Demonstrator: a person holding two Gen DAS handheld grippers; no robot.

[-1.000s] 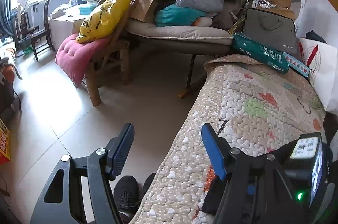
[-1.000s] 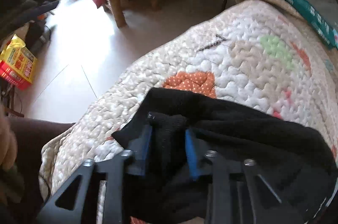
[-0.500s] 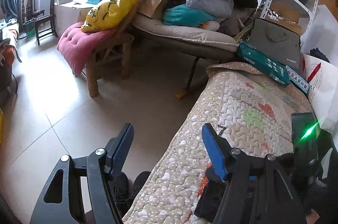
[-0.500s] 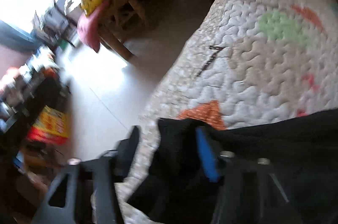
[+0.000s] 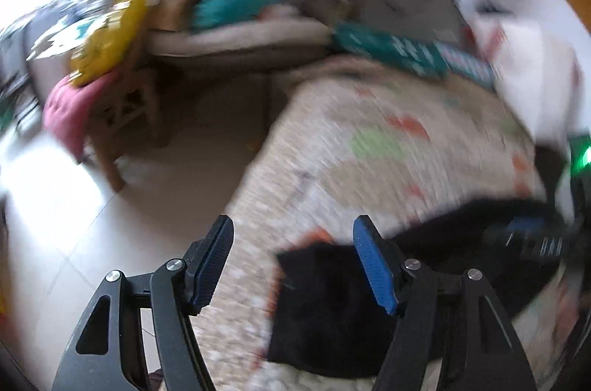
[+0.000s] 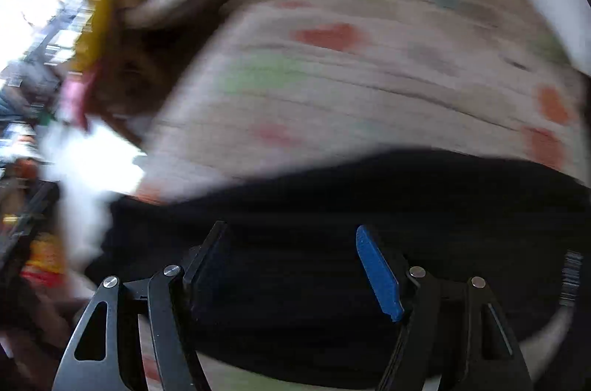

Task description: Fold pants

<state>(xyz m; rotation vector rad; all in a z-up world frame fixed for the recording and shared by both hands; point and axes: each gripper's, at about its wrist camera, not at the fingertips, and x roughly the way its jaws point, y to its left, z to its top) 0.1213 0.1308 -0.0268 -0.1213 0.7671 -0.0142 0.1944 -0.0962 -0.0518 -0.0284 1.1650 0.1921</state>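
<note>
- The black pants (image 6: pixel 351 206) are lying as a compact dark bundle along the near edge of the quilted bed cover (image 6: pixel 351 77), which suggests at least one fold is already in place.
- Both views are smeared by motion blur, so I cannot tell how many layers there are or how neat the edges are.
- The right gripper (image 6: pixel 291 273) is hanging over the middle of the bundle with its jaws spread wide; no cloth is sitting pinched between the blue pads (image 6: pixel 376 274), so it is gripping nothing.
- The left gripper (image 5: pixel 291 265) is hovering at the end of the pants (image 5: pixel 332 302) nearest the floor, its jaws standing well apart and holding nothing; one finger is over bare quilt, the other over black cloth.
- Judging by the free hands, the pants are resting on their own, and what is probably remaining is either one more fold or a final smoothing.
- The cluttered chairs and boxes beyond the bed are playing no part.
</note>
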